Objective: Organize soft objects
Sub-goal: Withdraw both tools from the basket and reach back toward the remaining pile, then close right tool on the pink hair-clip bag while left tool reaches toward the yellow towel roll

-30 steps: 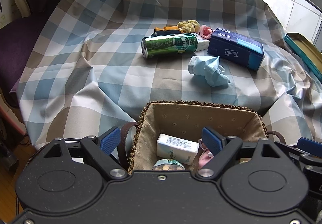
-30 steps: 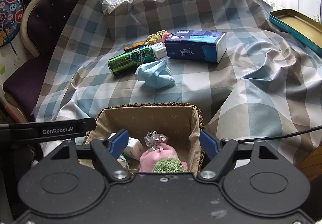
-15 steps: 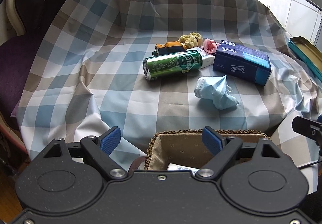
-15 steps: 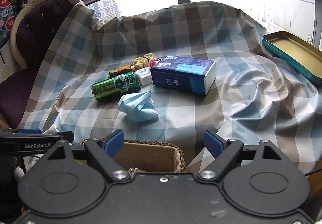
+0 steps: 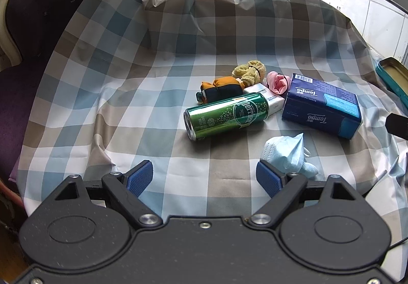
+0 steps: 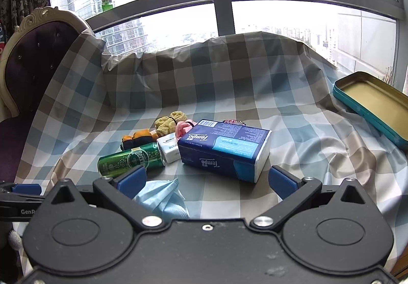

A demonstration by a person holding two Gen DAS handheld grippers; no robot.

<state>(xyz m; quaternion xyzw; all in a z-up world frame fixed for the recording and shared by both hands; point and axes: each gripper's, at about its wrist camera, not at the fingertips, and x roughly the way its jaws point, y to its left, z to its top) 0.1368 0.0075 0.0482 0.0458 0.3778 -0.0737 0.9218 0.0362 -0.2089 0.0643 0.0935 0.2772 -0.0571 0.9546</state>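
Observation:
On the checked cloth lie a crumpled blue face mask (image 5: pixel 289 152) (image 6: pixel 163 197), a blue Tempo tissue pack (image 5: pixel 321 105) (image 6: pixel 224 150), a yellow fuzzy scrunchie (image 5: pixel 248 71) (image 6: pixel 168 122), a pink soft item (image 5: pixel 276 82) (image 6: pixel 182 127), an orange-and-black rolled cloth (image 5: pixel 220 89) (image 6: pixel 137 138) and a small white tissue packet (image 5: pixel 270 99) (image 6: pixel 169 147). My left gripper (image 5: pixel 204 178) is open and empty, just left of the mask. My right gripper (image 6: pixel 206 179) is open and empty, with the mask by its left finger and the Tempo pack just ahead.
A green Perrier can (image 5: pixel 227 115) (image 6: pixel 130 163) lies on its side among the soft things. A teal tin lid (image 6: pixel 372 105) rests at the right edge. A purple chair (image 6: pixel 28 75) stands at the left. A window is behind.
Both grippers have risen and moved forward from the lined basket, which has dropped out of view. The objects on the cloth now appear closer. Both grippers stay open.

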